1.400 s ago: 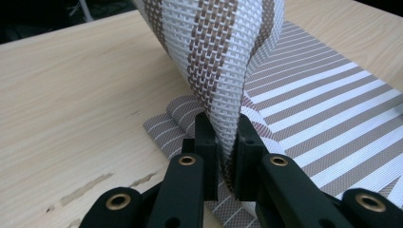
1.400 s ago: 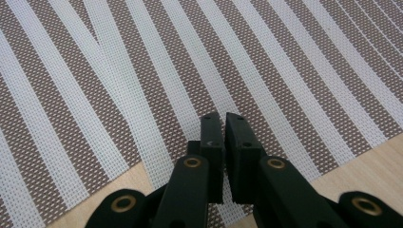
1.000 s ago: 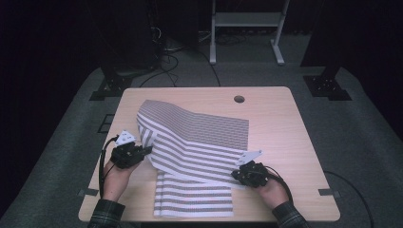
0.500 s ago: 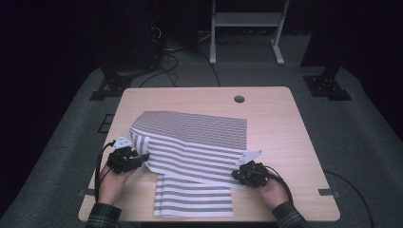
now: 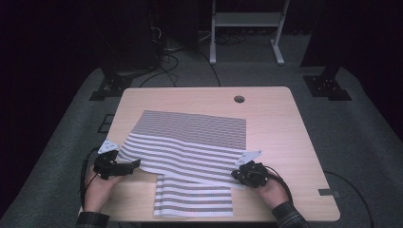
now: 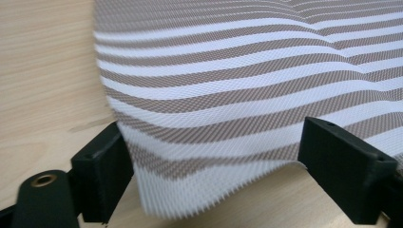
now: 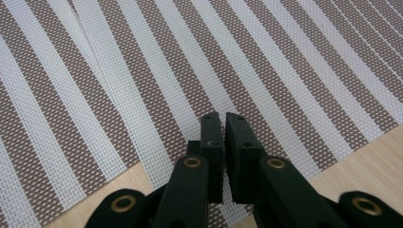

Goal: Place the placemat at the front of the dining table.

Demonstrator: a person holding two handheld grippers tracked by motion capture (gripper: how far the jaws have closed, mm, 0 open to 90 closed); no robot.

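A brown-and-white striped mat (image 5: pixel 190 140) lies flat across the wooden table (image 5: pixel 285 128). It overlaps a second striped mat (image 5: pixel 192 199) near the front edge. My left gripper (image 5: pixel 135 164) is at the upper mat's near left corner. Its jaws have just been opening and now stand wide apart. In the left gripper view the mat's corner (image 6: pixel 199 142) lies loose between the jaws of the left gripper (image 6: pixel 214 137), touched by neither pad. My right gripper (image 5: pixel 236 174) is shut on the same mat's near right corner. In the right gripper view, the right gripper (image 7: pixel 223 116) has its jaws pressed together over the mat's (image 7: pixel 142 71) edge.
A round cable hole (image 5: pixel 239 99) sits at the table's back right. Bare wood shows to the right of the mats and along the far edge. Dark floor, cables and a metal stand (image 5: pixel 244 21) lie beyond the table.
The mat's left side, held lifted and folded over earlier, has come down flat. My left gripper moved left and toward the front edge, then opened and let go of the corner. The right gripper stayed put.
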